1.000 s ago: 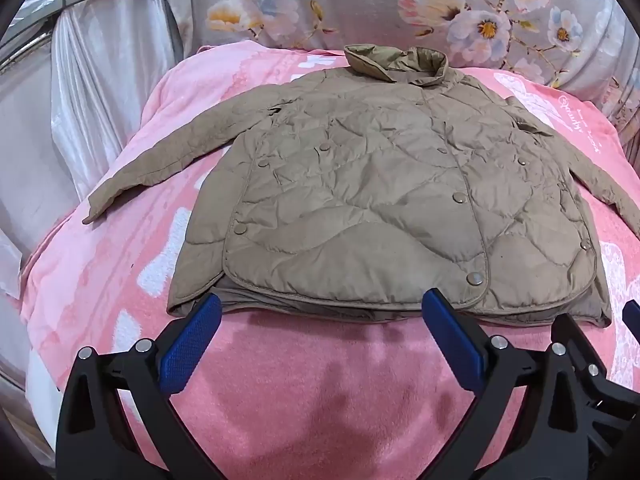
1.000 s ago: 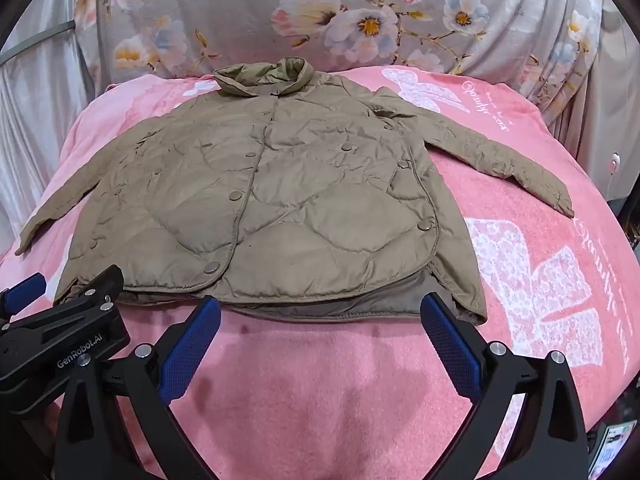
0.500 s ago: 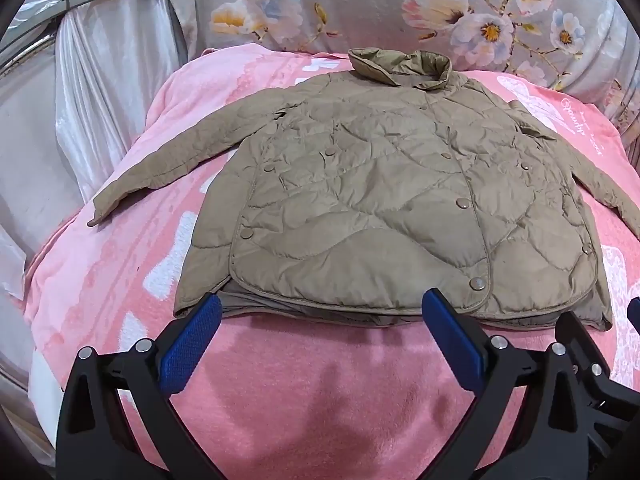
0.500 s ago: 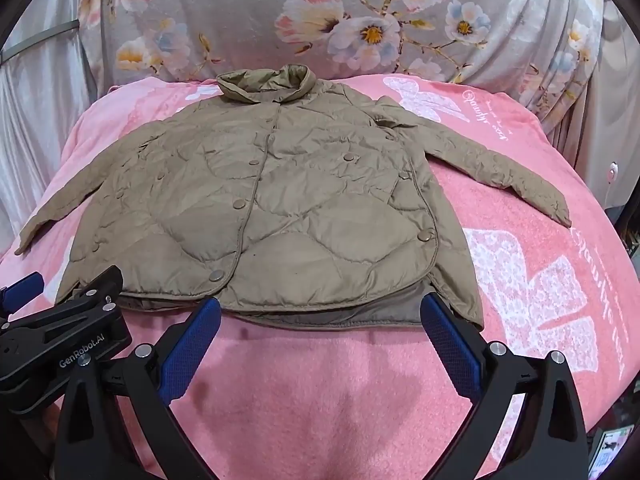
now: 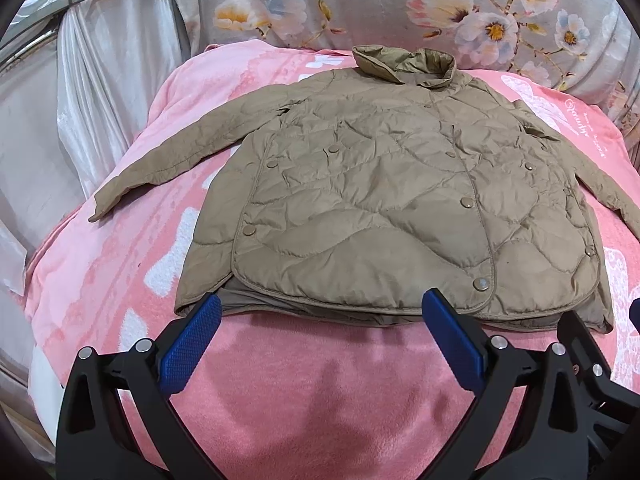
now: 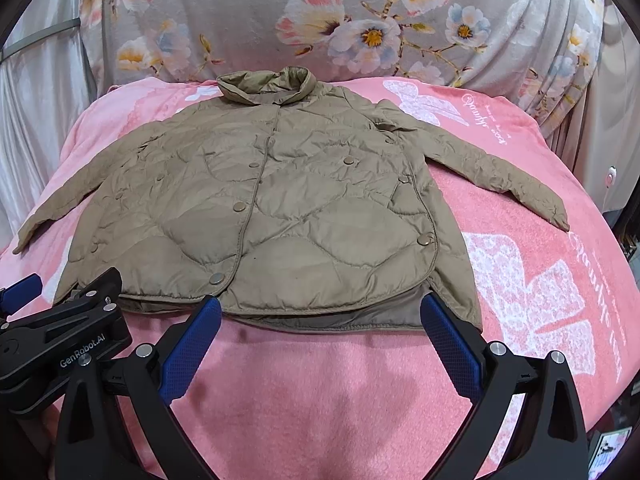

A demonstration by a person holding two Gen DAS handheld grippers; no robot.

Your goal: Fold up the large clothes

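Note:
A tan quilted jacket [image 5: 380, 200] lies flat and face up on a pink blanket [image 5: 304, 380], collar at the far side, both sleeves spread out; it also shows in the right wrist view [image 6: 256, 216]. My left gripper [image 5: 320, 312] is open and empty, its blue pads just short of the hem on the jacket's left half. My right gripper [image 6: 320, 312] is open and empty, just short of the hem on the right half. The left gripper's body [image 6: 60, 344] shows at the left of the right wrist view.
A grey floral cloth [image 6: 360, 20] hangs behind the bed. White shiny curtain fabric [image 5: 80, 100] hangs at the left. The blanket [image 6: 540, 280] has white butterfly prints and drops off at the right edge.
Both grippers have risen and pulled back slightly from the jacket, so it sits a little farther off in both views. The jacket has not moved. Both grippers stay open.

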